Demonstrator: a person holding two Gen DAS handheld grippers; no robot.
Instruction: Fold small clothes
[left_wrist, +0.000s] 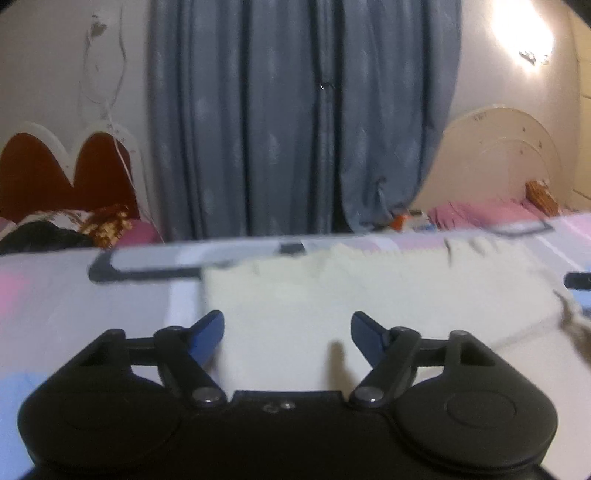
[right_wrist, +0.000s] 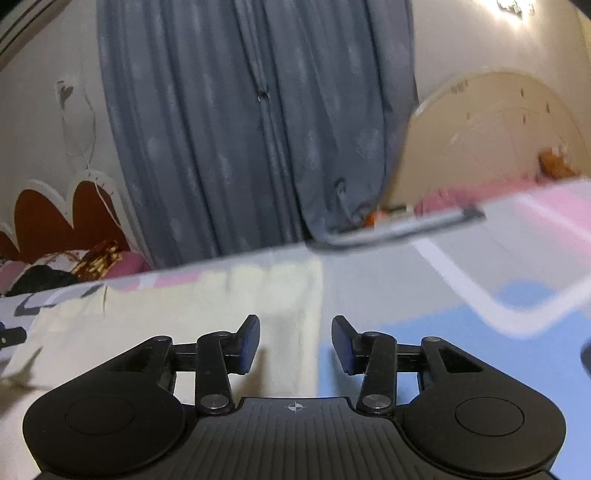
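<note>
Cream knitted cloth (left_wrist: 369, 291) is lying flat on the patterned bed sheet (left_wrist: 74, 295); left hand-held gripper (left_wrist: 287, 332) and right hand-held gripper (right_wrist: 295, 341) are hovering over it, both spread, holding nothing.

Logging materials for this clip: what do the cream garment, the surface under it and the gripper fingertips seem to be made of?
Cream garment: soft matte fabric, possibly knit, judging by its ribbed far edge; blur leaves it open.
Patterned cover: smooth printed cloth, pastel blocks, no shine.
Fingertips: blue matte pads, likely rubber or plastic, on black plastic links; both the left gripper and right gripper stand open.
</note>
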